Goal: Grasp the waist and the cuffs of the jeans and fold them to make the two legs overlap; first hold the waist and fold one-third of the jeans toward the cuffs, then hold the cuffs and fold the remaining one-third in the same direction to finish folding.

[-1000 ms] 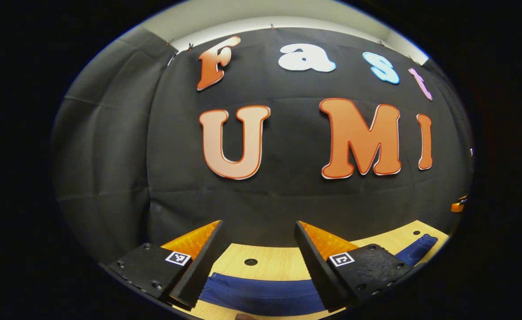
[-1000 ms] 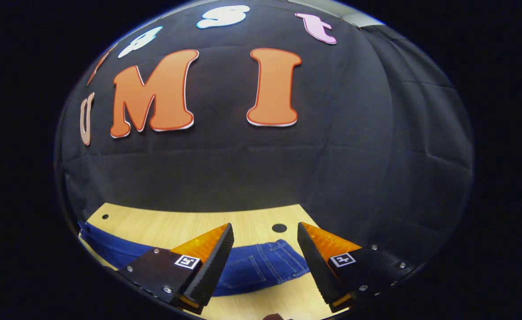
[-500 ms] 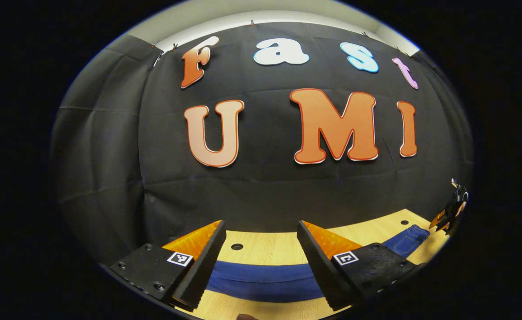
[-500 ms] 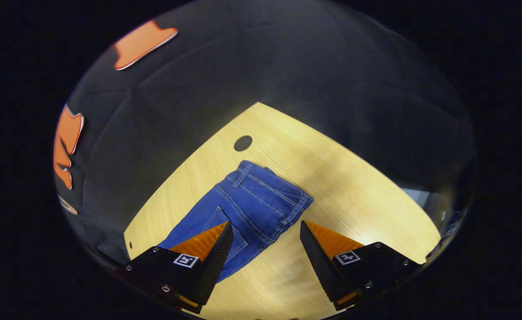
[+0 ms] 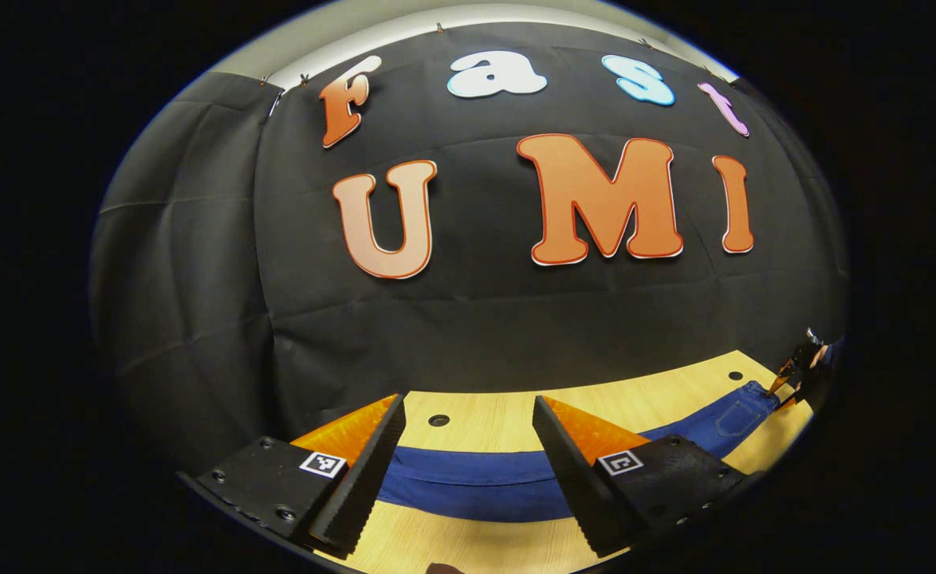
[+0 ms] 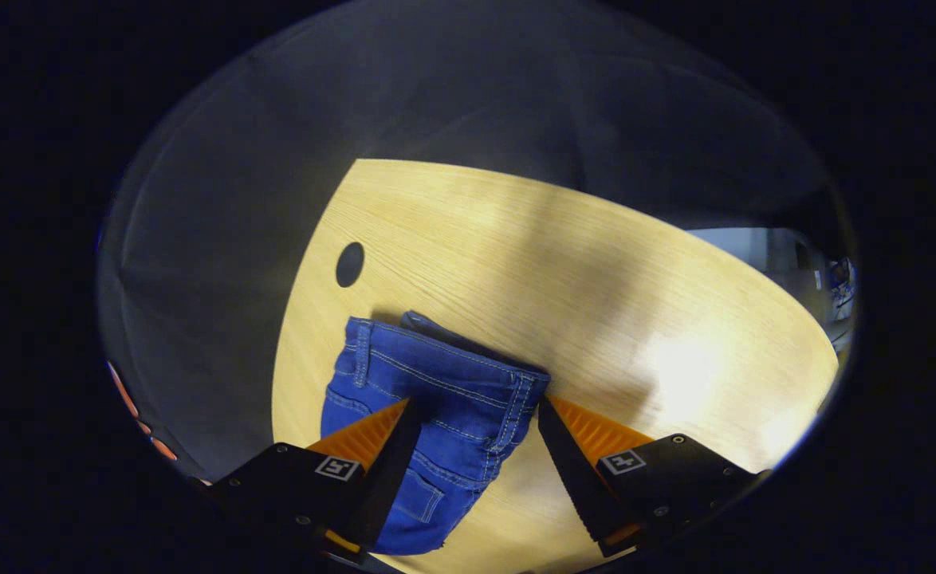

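Since the earlier frames, the right hand-held gripper has tilted down toward the waist of the blue denim jeans, fingers apart over the waistband, not clamped. Left hand-held gripper, fingers likewise apart, hovers above the jeans' leg, a blue band lying flat across the light wooden table. Right gripper also appears at the left view's far right edge.

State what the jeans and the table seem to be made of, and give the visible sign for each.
Jeans: blue denim, probably cotton, matte. Signs are pale contrast stitching, a belt loop and doubled seams at the waist.

Table: pale wood or wood-look laminate, smooth with a slight sheen. Signs are fine straight grain lines and a bright glare patch; solid or veneer cannot be told.
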`<action>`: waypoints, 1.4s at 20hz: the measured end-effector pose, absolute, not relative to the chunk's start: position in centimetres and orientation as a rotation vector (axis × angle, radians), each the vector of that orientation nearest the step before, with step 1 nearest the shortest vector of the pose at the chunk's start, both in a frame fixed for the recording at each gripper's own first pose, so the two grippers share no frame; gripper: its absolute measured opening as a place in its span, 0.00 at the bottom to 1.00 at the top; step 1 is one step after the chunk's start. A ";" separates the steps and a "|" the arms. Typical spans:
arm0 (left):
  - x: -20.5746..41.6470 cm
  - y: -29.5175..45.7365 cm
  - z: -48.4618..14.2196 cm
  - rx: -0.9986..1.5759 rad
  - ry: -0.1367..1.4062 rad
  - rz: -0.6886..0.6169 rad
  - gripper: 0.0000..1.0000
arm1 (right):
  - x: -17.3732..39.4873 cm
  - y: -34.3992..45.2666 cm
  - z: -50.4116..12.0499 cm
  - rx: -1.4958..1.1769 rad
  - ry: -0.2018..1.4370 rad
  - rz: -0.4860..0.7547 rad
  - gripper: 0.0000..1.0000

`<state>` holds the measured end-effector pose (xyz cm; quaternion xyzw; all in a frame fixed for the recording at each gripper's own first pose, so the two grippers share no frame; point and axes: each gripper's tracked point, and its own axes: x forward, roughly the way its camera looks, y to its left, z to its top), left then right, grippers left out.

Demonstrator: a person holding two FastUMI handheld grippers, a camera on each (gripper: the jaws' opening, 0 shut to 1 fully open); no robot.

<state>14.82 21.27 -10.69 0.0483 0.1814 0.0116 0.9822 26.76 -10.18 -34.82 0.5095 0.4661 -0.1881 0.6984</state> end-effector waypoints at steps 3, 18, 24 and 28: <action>14.7 21.4 -10.9 0.096 0.376 0.031 0.99 | 26.4 -10.4 -36.3 1.070 1.086 -0.489 0.83; 14.6 24.5 -13.5 0.021 0.446 0.023 0.99 | 23.5 -13.9 -31.2 0.997 0.858 -0.379 0.08; 14.5 25.1 -13.9 -0.007 0.446 -0.003 0.99 | 23.9 -11.6 -22.2 0.863 0.686 -0.265 0.08; 14.0 26.9 -14.4 -0.040 0.445 -0.003 0.99 | 23.8 -7.5 -16.0 0.725 0.600 -0.161 0.08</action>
